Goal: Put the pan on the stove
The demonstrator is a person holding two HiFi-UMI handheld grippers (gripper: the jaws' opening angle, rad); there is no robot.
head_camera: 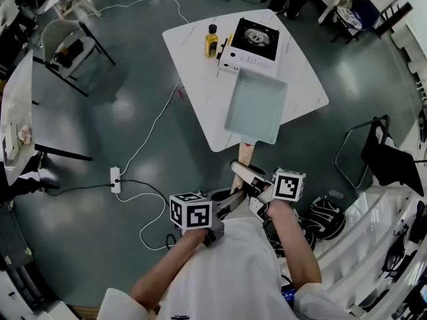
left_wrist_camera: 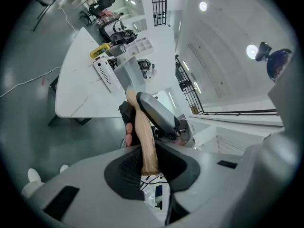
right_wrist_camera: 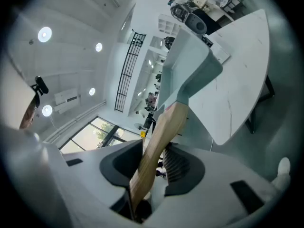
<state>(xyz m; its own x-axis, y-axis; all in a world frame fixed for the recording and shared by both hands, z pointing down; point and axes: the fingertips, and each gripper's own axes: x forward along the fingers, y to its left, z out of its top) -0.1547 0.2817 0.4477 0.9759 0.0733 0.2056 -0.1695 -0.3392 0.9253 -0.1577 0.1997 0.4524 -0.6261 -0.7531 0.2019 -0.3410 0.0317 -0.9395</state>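
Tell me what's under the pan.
Beneath the pan lies the white table; its far edge reaches the stove front. The tabletop directly below is hidden.

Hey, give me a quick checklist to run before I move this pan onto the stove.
1. Left gripper clamped on wooden handle: ok.
2. Right gripper clamped on wooden handle: ok.
3. Stove burner bare: ok.
4. Bottle beside stove, off to the side of the pan: ok.
5. Pan lifted clear of table: cannot tell.
6. Pan on stove: not ok, it sits short of it.
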